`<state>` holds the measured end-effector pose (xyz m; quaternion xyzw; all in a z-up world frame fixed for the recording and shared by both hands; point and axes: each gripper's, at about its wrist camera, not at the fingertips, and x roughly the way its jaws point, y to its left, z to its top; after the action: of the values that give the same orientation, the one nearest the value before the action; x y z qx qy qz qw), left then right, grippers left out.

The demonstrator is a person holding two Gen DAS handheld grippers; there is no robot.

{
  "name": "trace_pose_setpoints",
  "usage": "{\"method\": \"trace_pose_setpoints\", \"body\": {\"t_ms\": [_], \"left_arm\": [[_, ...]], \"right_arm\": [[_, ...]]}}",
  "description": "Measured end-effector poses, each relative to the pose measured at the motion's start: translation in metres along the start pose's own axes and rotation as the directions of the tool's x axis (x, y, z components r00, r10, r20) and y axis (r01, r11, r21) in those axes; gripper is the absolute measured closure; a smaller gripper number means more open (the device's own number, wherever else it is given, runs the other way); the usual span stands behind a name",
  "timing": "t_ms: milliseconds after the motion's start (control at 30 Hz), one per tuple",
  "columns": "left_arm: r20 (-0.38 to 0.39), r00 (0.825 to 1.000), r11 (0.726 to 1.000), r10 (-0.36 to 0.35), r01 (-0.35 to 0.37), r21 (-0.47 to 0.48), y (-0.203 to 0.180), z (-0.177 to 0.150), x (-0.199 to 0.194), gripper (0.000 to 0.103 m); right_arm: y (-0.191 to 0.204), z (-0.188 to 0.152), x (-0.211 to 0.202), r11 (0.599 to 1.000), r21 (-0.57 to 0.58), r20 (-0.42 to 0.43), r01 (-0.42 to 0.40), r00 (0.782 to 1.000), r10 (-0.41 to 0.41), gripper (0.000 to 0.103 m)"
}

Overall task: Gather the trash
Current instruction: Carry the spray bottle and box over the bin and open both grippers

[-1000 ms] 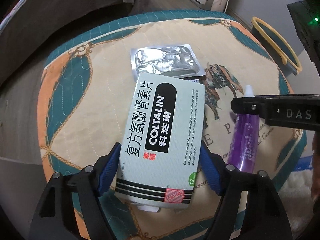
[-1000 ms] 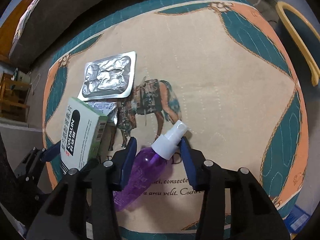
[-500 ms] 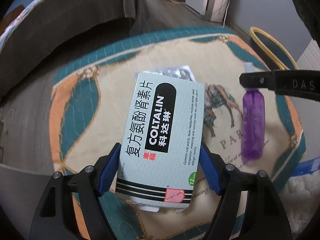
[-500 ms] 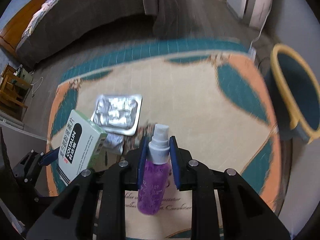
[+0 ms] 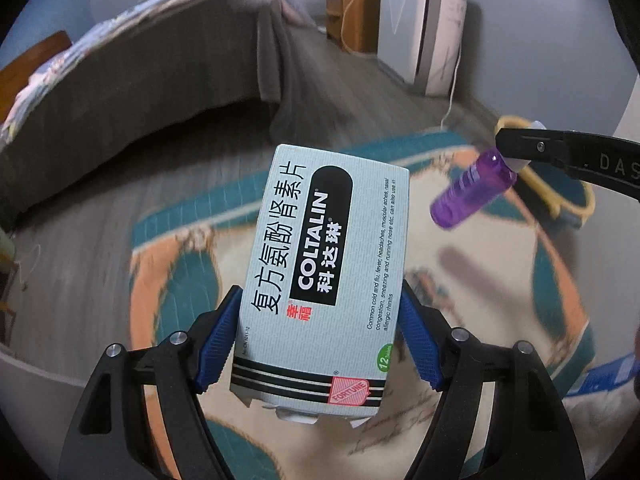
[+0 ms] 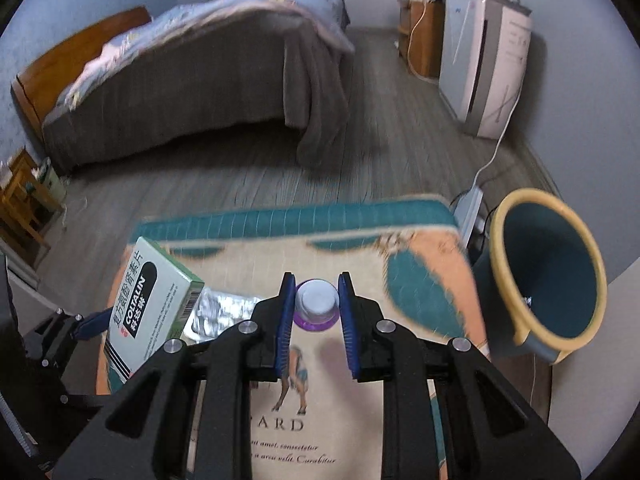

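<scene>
Pointing floorward (hanging upright): purple bottle [image 5: 472, 190]

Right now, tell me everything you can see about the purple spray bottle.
The purple bottle is small, see-through plastic with a white spray cap. The right tongs hold it near the neck, blue pads pressing both sides of the top. In the left camera it hangs slantwise in the air, clear of the patterned cloth, its blurred shadow on the cloth below. In the right camera it is seen end-on, cap toward the lens. Whether any liquid is inside I cannot tell.
</scene>
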<state>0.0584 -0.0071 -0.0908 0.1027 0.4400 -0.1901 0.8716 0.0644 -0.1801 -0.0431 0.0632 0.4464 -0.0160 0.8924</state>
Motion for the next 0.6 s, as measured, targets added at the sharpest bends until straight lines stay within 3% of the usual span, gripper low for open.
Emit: {"method": "trace_pose_setpoints", "body": {"t_ms": [233,600], "left_arm": [[0.077,0.997,0.999,-0.006,0.004,0.034,-0.017,0.024,-0.014,0.027],[0.059,0.998,0.997,-0.008,0.003,0.079,-0.053,0.032,0.002,0.027]], "right_arm": [[-0.038,0.027,-0.022,1.0,0.028,0.06,0.001,0.998,-0.003,0.082],[-0.092,0.042,-0.043,0.997,0.074,0.091,0.011,0.996,-0.018,0.082]]}}
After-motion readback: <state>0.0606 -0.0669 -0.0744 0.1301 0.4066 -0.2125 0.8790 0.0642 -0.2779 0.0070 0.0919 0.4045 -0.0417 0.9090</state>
